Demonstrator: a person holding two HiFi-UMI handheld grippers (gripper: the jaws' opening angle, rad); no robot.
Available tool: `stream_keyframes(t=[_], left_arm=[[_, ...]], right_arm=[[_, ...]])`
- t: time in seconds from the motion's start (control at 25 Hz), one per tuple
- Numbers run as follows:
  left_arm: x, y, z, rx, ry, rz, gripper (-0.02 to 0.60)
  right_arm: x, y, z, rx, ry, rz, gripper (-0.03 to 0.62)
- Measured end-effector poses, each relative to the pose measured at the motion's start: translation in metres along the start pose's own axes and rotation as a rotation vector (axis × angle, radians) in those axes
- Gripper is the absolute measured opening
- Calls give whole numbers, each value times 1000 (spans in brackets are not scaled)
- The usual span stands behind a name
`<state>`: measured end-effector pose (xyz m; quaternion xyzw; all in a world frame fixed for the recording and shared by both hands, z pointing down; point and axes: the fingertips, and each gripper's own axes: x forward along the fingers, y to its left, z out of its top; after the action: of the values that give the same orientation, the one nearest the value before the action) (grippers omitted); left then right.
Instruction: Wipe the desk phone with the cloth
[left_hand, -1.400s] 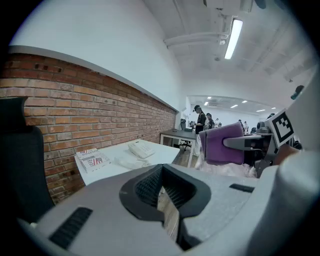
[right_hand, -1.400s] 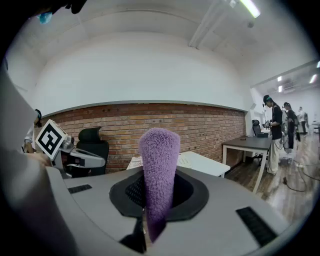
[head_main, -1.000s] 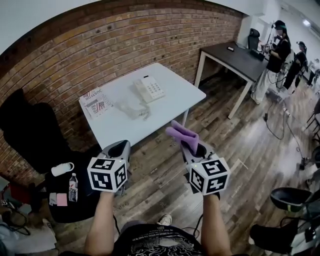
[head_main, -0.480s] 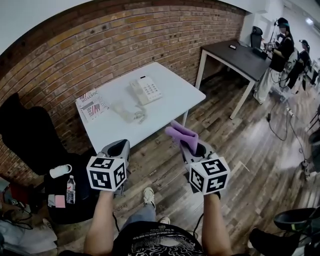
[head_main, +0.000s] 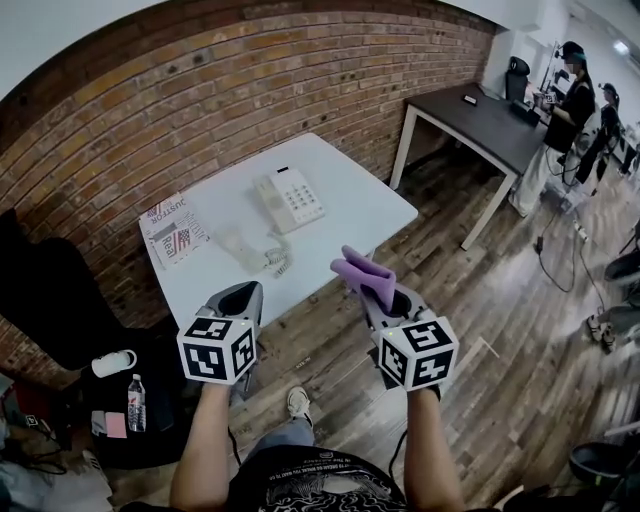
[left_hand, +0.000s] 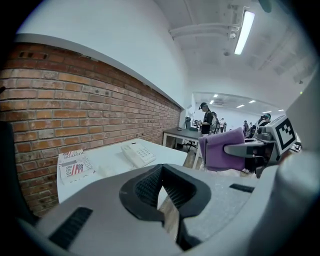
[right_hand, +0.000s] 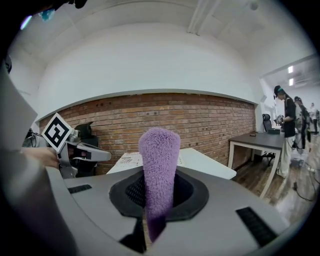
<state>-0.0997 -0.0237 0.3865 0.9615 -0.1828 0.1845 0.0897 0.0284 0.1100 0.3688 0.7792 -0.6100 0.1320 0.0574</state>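
A white desk phone (head_main: 290, 197) lies on the white table (head_main: 350, 215), its handset (head_main: 238, 246) off to the left on a coiled cord. Both grippers hover in front of the table's near edge, apart from it. My right gripper (head_main: 366, 283) is shut on a purple cloth (head_main: 362, 270) that sticks up from its jaws; the right gripper view shows the cloth (right_hand: 159, 165) upright. My left gripper (head_main: 238, 296) is shut and holds nothing. In the left gripper view I see the phone (left_hand: 137, 152) ahead and the cloth (left_hand: 225, 149) to the right.
A newspaper (head_main: 172, 232) lies at the table's left end. A brick wall (head_main: 250, 90) runs behind it. A dark desk (head_main: 480, 115) with people (head_main: 570, 95) stands at the back right. A black chair (head_main: 40, 290) and a bottle (head_main: 136, 402) are at the left, on wooden floor.
The table has come nearer and shifted in the head view as the person steps forward. Both grippers keep their pose, and the cloth stays gripped.
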Motion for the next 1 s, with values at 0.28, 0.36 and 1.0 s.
stream_keyframes(t=[0.28, 0.36, 1.0], left_arm=[[56, 49, 27, -15, 15, -12, 6], [70, 64, 34, -18, 16, -15, 6], [159, 155, 56, -65, 37, -25, 6]], right_arm=[[75, -16, 20, 4, 34, -2, 46], [94, -21, 25, 5, 44, -6, 46], [221, -51, 53, -23, 98, -24, 46]])
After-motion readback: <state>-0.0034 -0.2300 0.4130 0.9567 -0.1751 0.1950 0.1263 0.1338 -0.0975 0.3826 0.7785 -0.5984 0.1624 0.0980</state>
